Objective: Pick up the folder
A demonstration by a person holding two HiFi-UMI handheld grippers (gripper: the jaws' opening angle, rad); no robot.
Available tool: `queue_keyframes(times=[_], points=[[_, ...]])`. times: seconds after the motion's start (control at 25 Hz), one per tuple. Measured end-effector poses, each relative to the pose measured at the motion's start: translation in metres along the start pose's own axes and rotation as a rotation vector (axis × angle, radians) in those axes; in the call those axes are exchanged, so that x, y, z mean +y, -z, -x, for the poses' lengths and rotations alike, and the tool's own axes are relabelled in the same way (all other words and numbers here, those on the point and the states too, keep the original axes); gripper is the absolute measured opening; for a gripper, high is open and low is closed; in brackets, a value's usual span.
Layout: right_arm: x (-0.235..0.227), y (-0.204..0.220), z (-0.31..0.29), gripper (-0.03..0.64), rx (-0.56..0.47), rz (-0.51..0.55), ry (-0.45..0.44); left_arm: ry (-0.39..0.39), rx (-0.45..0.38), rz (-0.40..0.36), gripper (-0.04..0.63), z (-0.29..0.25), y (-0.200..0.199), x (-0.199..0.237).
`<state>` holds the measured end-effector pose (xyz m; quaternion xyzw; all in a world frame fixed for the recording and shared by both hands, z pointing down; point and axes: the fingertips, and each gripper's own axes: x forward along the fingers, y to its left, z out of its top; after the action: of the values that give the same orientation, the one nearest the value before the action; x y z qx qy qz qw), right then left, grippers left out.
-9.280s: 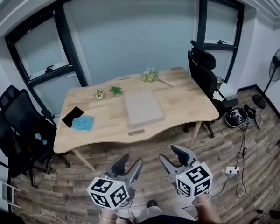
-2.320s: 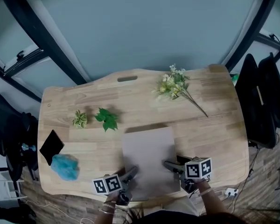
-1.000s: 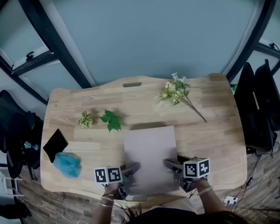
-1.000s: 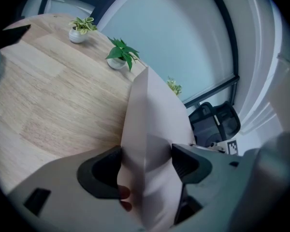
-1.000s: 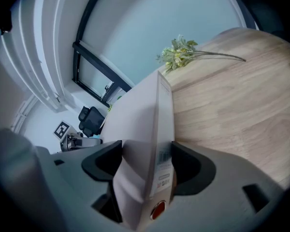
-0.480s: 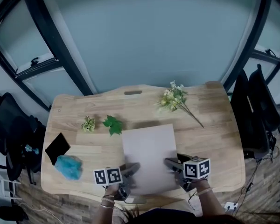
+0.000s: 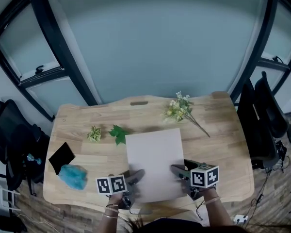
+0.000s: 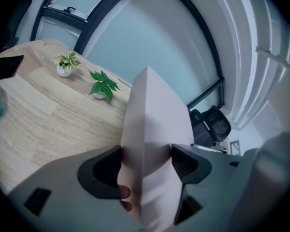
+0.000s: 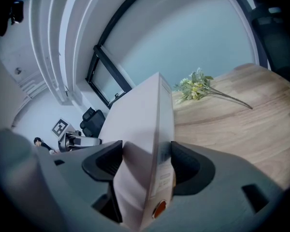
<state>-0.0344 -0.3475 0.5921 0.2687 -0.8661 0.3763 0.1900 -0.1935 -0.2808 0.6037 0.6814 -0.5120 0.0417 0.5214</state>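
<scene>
The folder (image 7: pixel 155 161) is a pale grey flat box file, held up off the wooden table (image 7: pixel 223 135) between both grippers. My left gripper (image 7: pixel 134 177) is shut on its near left edge, and my right gripper (image 7: pixel 178 173) is shut on its near right edge. In the left gripper view the folder (image 8: pixel 152 144) stands edge-on between the two black pads of my left gripper (image 8: pixel 145 166). In the right gripper view the folder (image 9: pixel 145 144) fills the gap of my right gripper (image 9: pixel 145 163), its spine with a label and an orange dot facing the camera.
On the table lie a flower sprig (image 7: pixel 182 109), a green leaf plant (image 7: pixel 118 134), a small potted plant (image 7: pixel 93 133), a black pad (image 7: pixel 61 156) and a blue fluffy cloth (image 7: pixel 72 175). Black office chairs stand at the left (image 7: pixel 9 130) and right (image 7: pixel 264 120).
The folder has risen off the table with both grippers shut on it. The head view has pulled up and back, so the table looks lower and smaller.
</scene>
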Motion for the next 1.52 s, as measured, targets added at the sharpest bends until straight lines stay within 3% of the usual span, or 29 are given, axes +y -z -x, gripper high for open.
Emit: queue_keyframes(times=[1.0,1.2,1.52], points=[[0.034,-0.056,0.037,0.31,-0.149,0.117,-0.021,0.021,-0.136,-0.123,0.318,0.035,-0.041,-0.049],[0.039,-0.063,0.043,0.309,-0.172,0.131,-0.02,-0.035,-0.181,-0.197,0.316,0.048,-0.059,-0.052],[0.05,-0.075,0.055,0.308,-0.219,0.16,-0.022,-0.02,-0.227,-0.237,0.316,0.06,-0.071,-0.072]])
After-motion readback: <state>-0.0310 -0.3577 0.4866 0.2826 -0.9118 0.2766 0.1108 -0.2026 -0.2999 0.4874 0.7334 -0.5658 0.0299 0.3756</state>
